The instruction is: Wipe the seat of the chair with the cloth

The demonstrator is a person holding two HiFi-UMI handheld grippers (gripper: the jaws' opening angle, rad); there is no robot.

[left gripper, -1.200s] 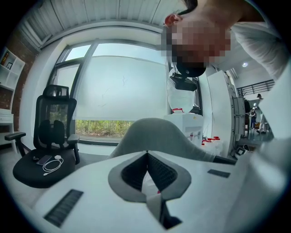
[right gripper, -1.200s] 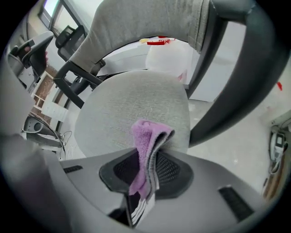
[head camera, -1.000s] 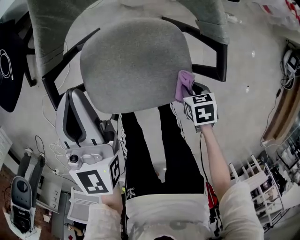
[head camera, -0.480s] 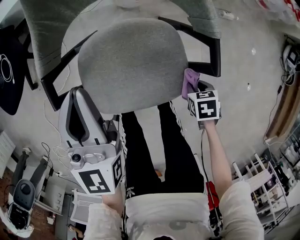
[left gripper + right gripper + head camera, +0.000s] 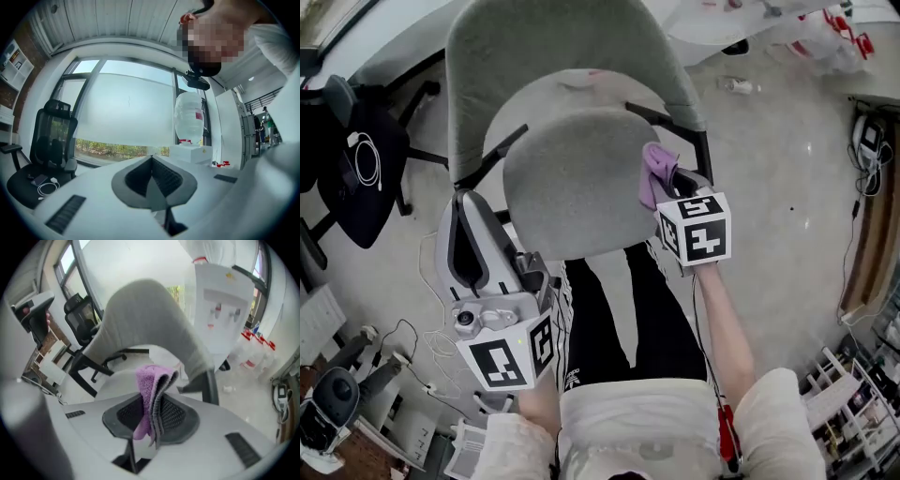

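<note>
Right gripper pinches the folded purple cloth, which hangs at the right edge of the grey seat; contact with the seat is unclear. Left gripper: jaws pressed together, empty, parked near-left of the chair. Judgement: the seat shows no wipe trace, so most of the surface is probably yet to be wiped.

Black trousers, white side stripes; pale long-sleeved top.
</note>
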